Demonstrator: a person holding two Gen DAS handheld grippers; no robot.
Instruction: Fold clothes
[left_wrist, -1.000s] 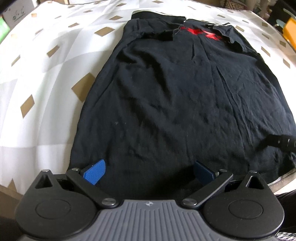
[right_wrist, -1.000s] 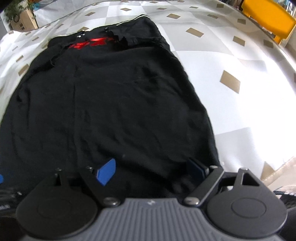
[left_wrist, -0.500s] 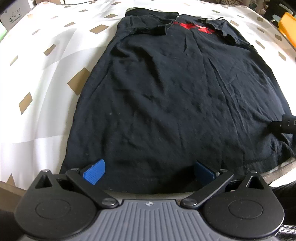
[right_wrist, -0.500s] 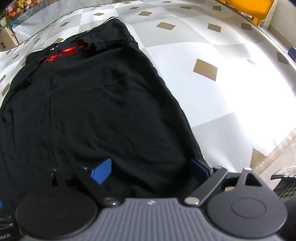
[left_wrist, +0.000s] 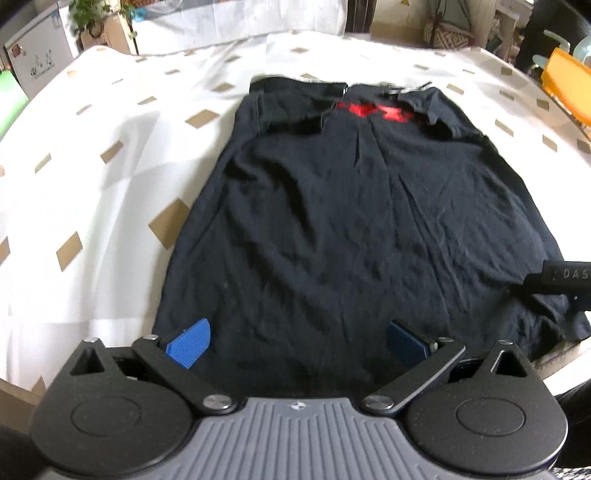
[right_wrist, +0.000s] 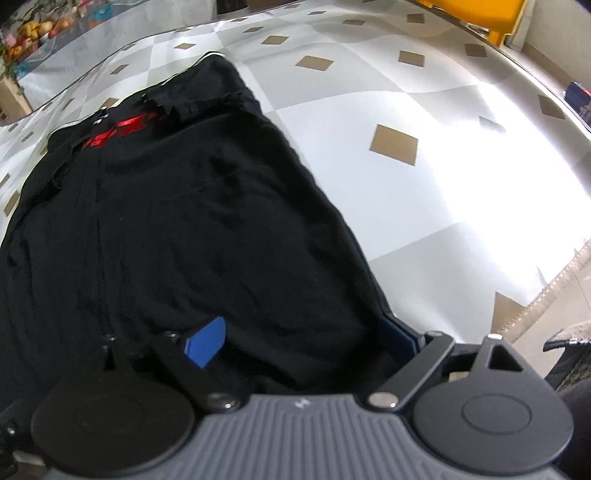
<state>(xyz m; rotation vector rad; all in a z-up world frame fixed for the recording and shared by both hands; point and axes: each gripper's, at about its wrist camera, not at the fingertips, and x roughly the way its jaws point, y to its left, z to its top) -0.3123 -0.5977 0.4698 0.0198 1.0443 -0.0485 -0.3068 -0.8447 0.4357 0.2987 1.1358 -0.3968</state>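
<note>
A black shirt (left_wrist: 351, 221) lies flat on the table, its collar with a red label (left_wrist: 373, 110) at the far end and its hem nearest me. My left gripper (left_wrist: 297, 341) hovers open over the near left part of the hem, with nothing between its blue pads (left_wrist: 188, 343). In the right wrist view the same shirt (right_wrist: 177, 229) fills the left half. My right gripper (right_wrist: 303, 341) is open above the shirt's near right corner, and the cloth's right edge runs close to its right pad. A black part of the right gripper (left_wrist: 565, 275) shows over the shirt's right edge.
The table wears a white cloth with tan diamonds (right_wrist: 391, 144), bare to the left and right of the shirt. Its near edge (right_wrist: 546, 295) drops off at the lower right. An orange chair (left_wrist: 569, 88), boxes and a plant (left_wrist: 92, 22) stand beyond the far side.
The left gripper has risen and pulled back, so more of the table and room shows. The right gripper has rolled and shifted right; the shirt's right edge now sits by its right pad.
</note>
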